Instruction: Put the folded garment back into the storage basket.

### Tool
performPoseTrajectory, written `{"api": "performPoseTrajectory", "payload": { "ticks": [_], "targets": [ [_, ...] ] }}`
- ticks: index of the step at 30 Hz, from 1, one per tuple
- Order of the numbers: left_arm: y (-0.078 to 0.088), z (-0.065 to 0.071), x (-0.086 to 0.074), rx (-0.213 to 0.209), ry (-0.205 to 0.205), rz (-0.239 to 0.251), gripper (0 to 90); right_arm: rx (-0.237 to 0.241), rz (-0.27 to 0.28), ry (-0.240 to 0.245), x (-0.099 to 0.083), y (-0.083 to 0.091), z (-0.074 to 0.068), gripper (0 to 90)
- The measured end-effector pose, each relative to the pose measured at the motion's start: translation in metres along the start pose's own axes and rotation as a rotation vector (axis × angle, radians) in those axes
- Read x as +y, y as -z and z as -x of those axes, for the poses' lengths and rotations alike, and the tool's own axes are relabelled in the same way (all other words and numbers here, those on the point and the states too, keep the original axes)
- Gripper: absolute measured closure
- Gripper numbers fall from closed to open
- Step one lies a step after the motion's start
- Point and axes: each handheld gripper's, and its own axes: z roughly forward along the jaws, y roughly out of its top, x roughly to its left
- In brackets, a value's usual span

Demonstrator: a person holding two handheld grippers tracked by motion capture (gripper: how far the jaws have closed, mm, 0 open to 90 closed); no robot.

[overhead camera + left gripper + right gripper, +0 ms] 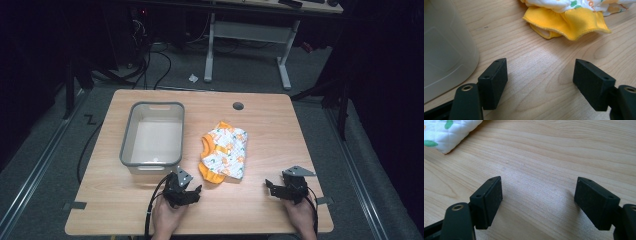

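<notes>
The left gripper (pixel 540 83) hangs over bare desk (pixel 534 62), its 2 jaws spread wide, with a pale bin (pixel 446 50) at left and a yellow-trimmed garment (pixel 571 23) ahead.

Grey bin (pixel 152 134) on wood table (pixel 270 130), folded orange/white garment (pixel 224 151) beside it

No readable text, label, brand, number or sign found anywhere. Checked the grey bin (pixel 151 135), the wooden table (pixel 270 130) and the printed cloth (pixel 224 150): only an orange and green pattern there, no letters. Nothing legible on the black pads (pixel 492 82) of either hand-held gripper.
</notes>
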Motion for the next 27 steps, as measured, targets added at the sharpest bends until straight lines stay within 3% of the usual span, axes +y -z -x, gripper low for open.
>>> {"api": "performPoseTrajectory", "payload": {
  "ticks": [15,27],
  "targets": [
    [-0.0004,0.0007,0.0001,-0.004,-0.003,-0.006,24.3,0.000,0.001,0.001,0.0001,-0.0001,0.0000,22.9],
    [0.0002,0.0002,-0.0001,-0.006,-0.001,-0.001,26.8,-0.001,0.000,0.001,0.0001,-0.0001,0.0000,22.9]
  ]
}}
